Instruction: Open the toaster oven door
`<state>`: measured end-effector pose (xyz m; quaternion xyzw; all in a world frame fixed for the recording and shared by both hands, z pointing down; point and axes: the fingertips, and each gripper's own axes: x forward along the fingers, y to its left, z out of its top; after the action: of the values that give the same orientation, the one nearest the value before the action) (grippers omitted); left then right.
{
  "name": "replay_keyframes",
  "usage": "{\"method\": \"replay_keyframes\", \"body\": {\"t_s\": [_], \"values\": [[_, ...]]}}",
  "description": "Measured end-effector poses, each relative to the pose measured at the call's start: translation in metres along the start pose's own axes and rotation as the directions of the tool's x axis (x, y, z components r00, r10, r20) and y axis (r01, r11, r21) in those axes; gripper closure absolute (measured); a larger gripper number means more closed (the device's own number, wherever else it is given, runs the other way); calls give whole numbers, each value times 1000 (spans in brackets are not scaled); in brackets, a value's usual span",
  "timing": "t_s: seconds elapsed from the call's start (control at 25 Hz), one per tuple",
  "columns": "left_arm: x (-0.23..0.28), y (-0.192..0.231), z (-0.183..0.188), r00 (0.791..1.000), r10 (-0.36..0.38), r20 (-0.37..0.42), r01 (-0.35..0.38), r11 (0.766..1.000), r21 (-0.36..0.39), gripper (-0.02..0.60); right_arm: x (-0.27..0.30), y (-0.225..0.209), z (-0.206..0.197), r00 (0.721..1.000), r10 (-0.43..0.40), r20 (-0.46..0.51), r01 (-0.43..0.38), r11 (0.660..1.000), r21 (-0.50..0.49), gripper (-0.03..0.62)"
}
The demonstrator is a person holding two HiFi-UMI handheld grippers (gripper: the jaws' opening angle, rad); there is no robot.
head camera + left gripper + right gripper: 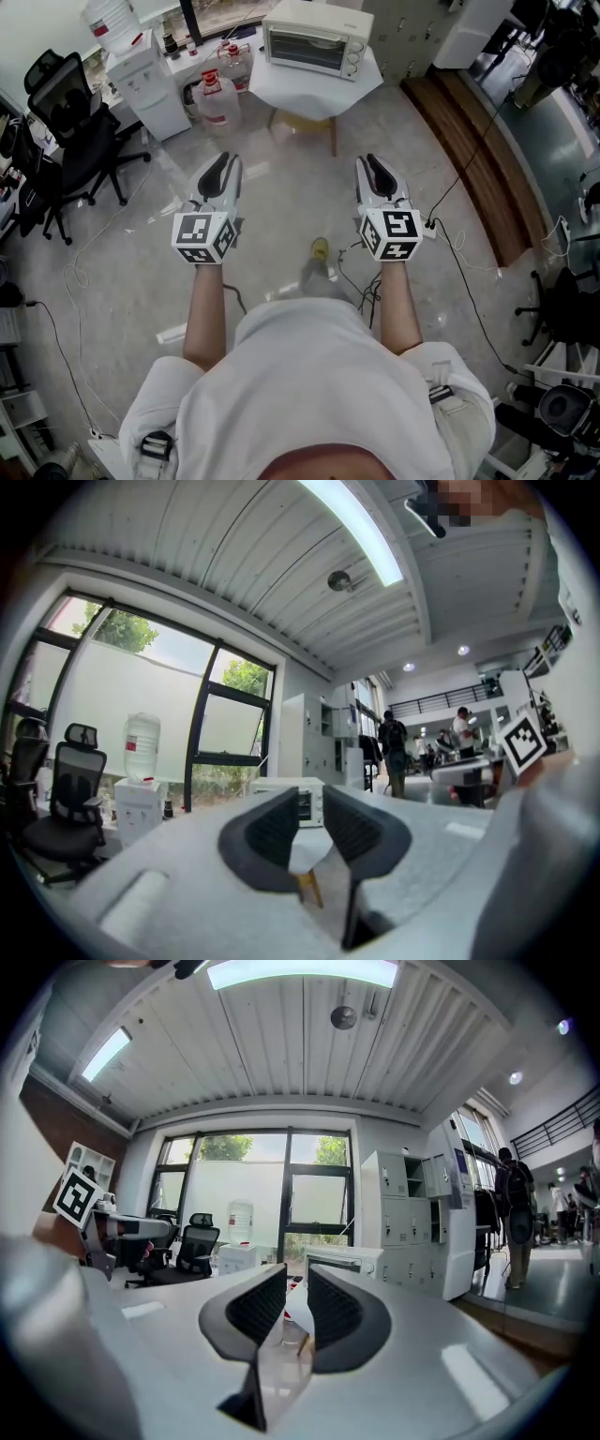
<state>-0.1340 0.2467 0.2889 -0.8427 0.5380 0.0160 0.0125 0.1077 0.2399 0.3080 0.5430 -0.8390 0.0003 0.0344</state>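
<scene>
White toaster oven [314, 39] with a glass front is sitting on a little table [281, 89] that's draped in a white cloth. As far as I can tell from the head view, its door is shut. Both claws are well short of the oven, on the person's side of it, held out level and pointing its way with bare floor in between. The left gripper [221, 169] lines up a bit left of the oven and the right gripper [375, 167] a bit right of it. Neither touches anything. In the left gripper view the left gripper's dark ribbed pads [272, 832] stand a narrow gap apart with nothing gripped. You just see the oven and the cloth way off through the slot. Same deal in the right gripper view: narrow gap, empty, with the oven off in the distance just right of the slot. Left of the oven there's a water jug [217, 98] on the floor right by the table. A white water dispenser [141, 80] stands further left, and a black office chair [70, 141] is further out again on that side. A couple of people are standing around far off to the right of the oven in both gripper views.
</scene>
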Motion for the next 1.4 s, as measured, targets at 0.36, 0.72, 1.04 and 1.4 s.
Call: {"method": "replay_keyframes", "body": {"t_s": [0.36,0.72,1.04,1.4], "values": [[66,19,-8,1000,-10,-28,10,1000,13,503,63,-30,-10,1000,15,-28,-15,1000,3,533],[166,49,-24,998,-10,-57,11,1000,11,502,151,-85,-20,999,28,-47,-27,999,19,533],[277,62,-33,997,-20,-80,20,1000,-1,502,236,-154,-24,996,42,-76,-40,999,23,533],[380,64,-36,996,-19,-90,19,1000,-1,502,308,-220,-22,993,83,-80,-82,996,22,533]]}}
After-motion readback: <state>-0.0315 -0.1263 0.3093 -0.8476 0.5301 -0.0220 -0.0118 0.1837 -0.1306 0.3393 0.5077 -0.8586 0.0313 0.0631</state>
